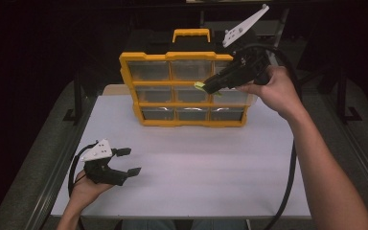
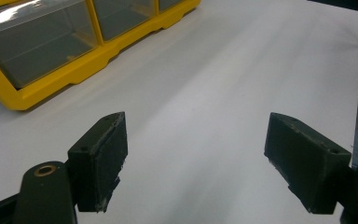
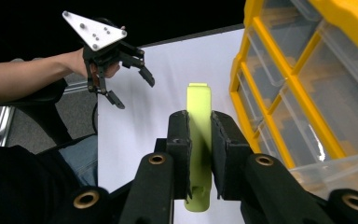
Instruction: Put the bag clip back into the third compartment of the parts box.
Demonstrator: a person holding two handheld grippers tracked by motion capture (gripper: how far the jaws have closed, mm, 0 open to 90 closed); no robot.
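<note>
**A green clip held up by the yellow drawer box**

The right gripper [image 1: 210, 86] is squeezed tight on a flat, lime-green plastic clip [image 3: 198, 140]. The clip sits between its two black jaws, and its rounded end sticks out past them. In the high view the green tip [image 1: 200, 86] is up in the air, right in front of the middle row of drawers. Whether it touches a drawer cannot be told.

The big yellow plastic drawer box [image 1: 184, 88] with see-through drawers stands at the far side of the white table top [image 1: 196, 167]. It has a yellow handle [image 1: 191, 34] on top.

The left gripper [image 1: 128, 162] is low at the near left corner of the table, well apart from the box. Its jaws stand wide apart with nothing between them.
</note>
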